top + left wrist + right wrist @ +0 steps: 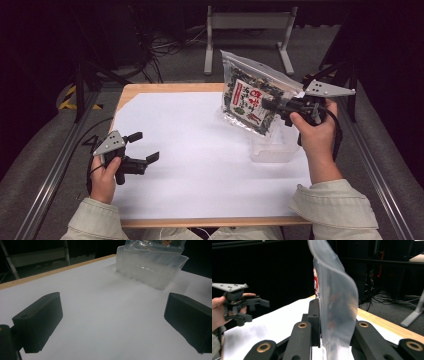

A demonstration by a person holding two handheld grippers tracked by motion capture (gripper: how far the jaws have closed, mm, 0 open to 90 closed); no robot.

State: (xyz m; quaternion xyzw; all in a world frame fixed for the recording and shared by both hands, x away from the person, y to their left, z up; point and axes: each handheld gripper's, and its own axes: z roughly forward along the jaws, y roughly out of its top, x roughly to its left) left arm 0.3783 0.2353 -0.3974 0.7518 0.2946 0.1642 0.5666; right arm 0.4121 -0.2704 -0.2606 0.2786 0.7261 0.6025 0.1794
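A clear zip bag (pixel 248 96) with a printed green, white and red packet inside hangs above the right of the table, and my right gripper (pixel 268 105) is shut on its lower right side. In the right gripper view the bag (pixel 335 297) stands edge-on between the closed jaws of my right gripper (pixel 325 322). Just below it sits a clear plastic container (pixel 272 148), seen as well in the left gripper view (pixel 150 268) under the bag's bottom edge (pixel 155 245). My left gripper (pixel 144 146) is low over the table's left, open with nothing between its fingers (pixel 40 320).
White paper (pixel 200 150) covers the wooden table. A grey metal stand (pixel 247 30) and loose cables (pixel 165 45) lie on the floor behind. Metal rails (pixel 55 165) run along both sides. In the right gripper view the left gripper (pixel 255 310) shows farther off.
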